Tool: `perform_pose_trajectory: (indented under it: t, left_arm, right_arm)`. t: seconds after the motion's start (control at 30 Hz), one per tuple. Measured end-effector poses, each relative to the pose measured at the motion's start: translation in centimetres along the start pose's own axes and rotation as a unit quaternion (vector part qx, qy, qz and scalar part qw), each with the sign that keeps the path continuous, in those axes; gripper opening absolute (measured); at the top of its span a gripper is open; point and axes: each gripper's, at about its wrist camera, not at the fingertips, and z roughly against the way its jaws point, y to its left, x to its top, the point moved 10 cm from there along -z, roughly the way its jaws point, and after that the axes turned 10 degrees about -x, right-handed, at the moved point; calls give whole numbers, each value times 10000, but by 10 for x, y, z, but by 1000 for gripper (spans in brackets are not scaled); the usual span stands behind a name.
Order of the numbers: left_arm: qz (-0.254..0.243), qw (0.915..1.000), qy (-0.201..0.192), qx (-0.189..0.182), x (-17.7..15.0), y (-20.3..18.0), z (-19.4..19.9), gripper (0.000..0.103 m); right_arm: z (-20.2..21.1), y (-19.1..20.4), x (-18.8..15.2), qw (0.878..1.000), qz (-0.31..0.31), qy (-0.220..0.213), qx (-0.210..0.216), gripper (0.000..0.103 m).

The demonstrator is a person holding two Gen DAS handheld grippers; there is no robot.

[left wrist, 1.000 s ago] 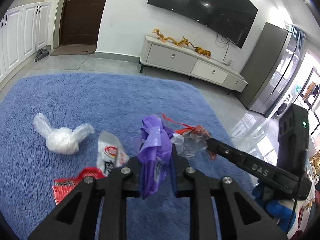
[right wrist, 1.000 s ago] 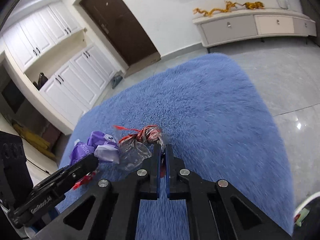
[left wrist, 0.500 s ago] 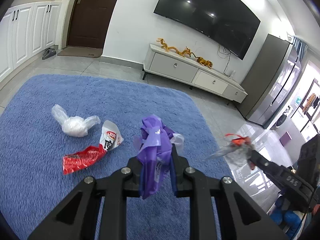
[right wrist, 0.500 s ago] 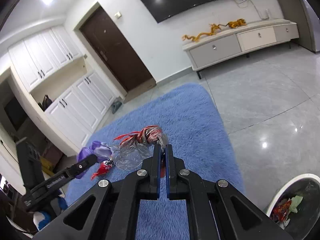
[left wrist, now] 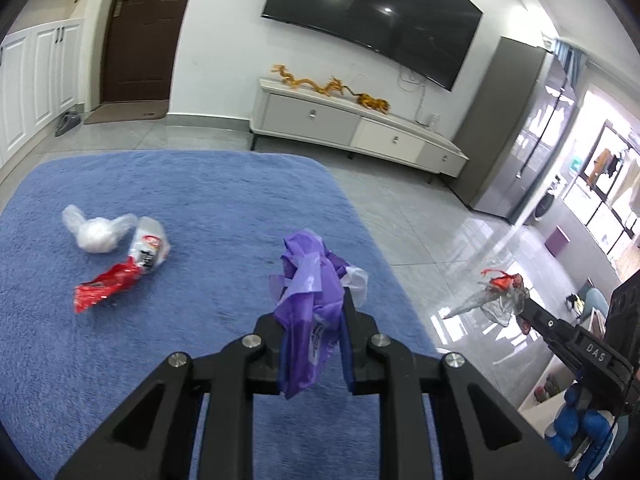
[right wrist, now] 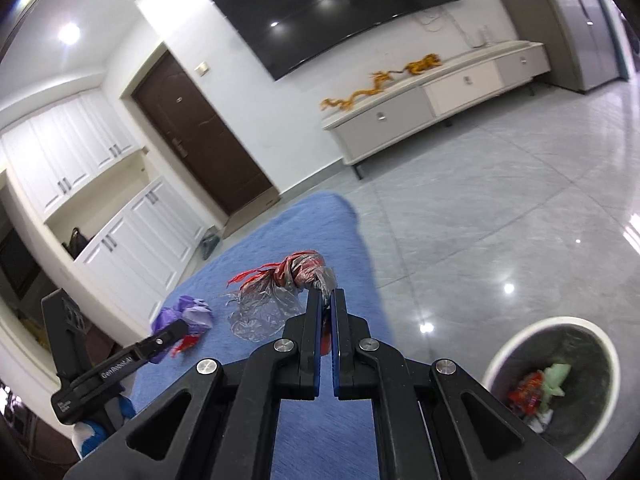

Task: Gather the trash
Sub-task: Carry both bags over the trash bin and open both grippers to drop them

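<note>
Left hand-held gripper (left wrist: 311, 312): clenched on a crumpled purple plastic bag (left wrist: 308, 276), which hung between its fingers above the blue rug (left wrist: 200, 200).
Right hand-held gripper (right wrist: 327, 300): clenched tight on a clear wrapper with red print (right wrist: 280, 288), pinched at one end and held above the rug's edge.
Trash bin (right wrist: 516, 340): white-rimmed, stood on the grey tiled floor (right wrist: 500, 200) at lower right of the right wrist view, with colourful scraps lying inside.
Trash left on the rug: a knotted clear plastic bag (left wrist: 94, 230), just beside it a white wrapper with a red logo (left wrist: 150, 246), and touching that a red wrapper (left wrist: 106, 286).
Background: a white TV cabinet (left wrist: 344, 128) stood against the wall under a dark television (left wrist: 372, 16).
</note>
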Motion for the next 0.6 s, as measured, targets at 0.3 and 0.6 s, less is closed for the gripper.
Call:
perform_pose_trajectory:
  t: [0.3,0.6]
  left_arm:
    - [-427,9971,437,-455,-22,-66,-27,19]
    - [-1139,9827,1177,-859,-59,-151,-82,19]
  right_arm:
    - [33,-78,-1,9953,-155,-196,-934,4]
    - [26,-160,-20,9851,-653,137,-1583,4]
